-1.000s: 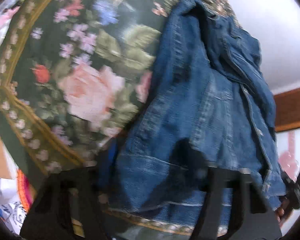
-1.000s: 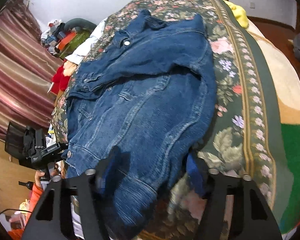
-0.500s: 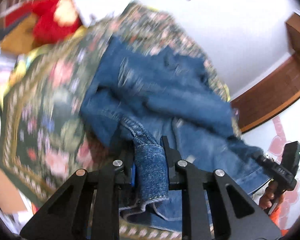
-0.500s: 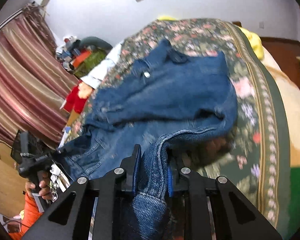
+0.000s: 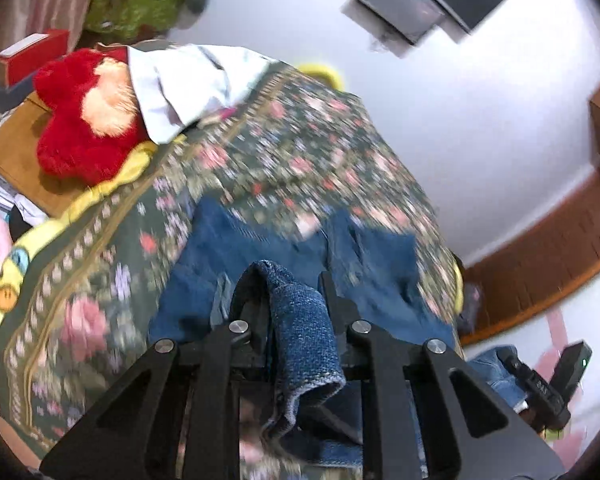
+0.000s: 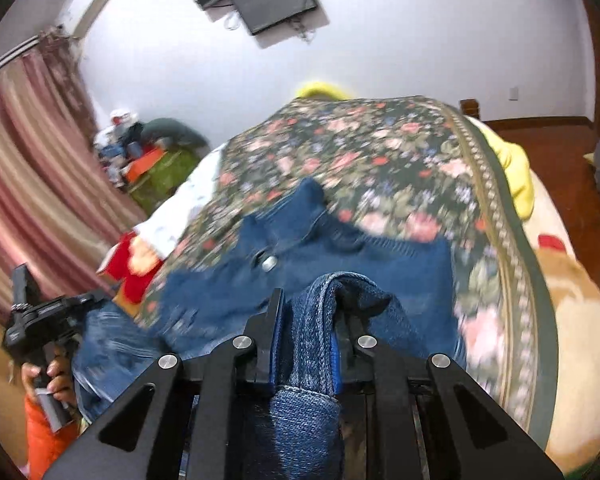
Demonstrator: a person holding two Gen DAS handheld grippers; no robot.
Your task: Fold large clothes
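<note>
While the jacket's (image 6: 380, 264) hem is pinched in the closed left gripper (image 5: 288, 296) and right gripper (image 6: 312, 312), raised above the bed (image 6: 380, 148), one fold is judged begun, none finished.

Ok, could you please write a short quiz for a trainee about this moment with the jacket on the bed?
1. True or false: both grippers are shut on the denim jacket.
2. What lies directly under the jacket? A) floral blanket B) wooden floor C) striped curtain
3. Fill in: the plush toy beside the bed is mostly ____.

Key:
1. True: the left gripper and the right gripper each pinch a denim fold.
2. A.
3. Red.
</note>
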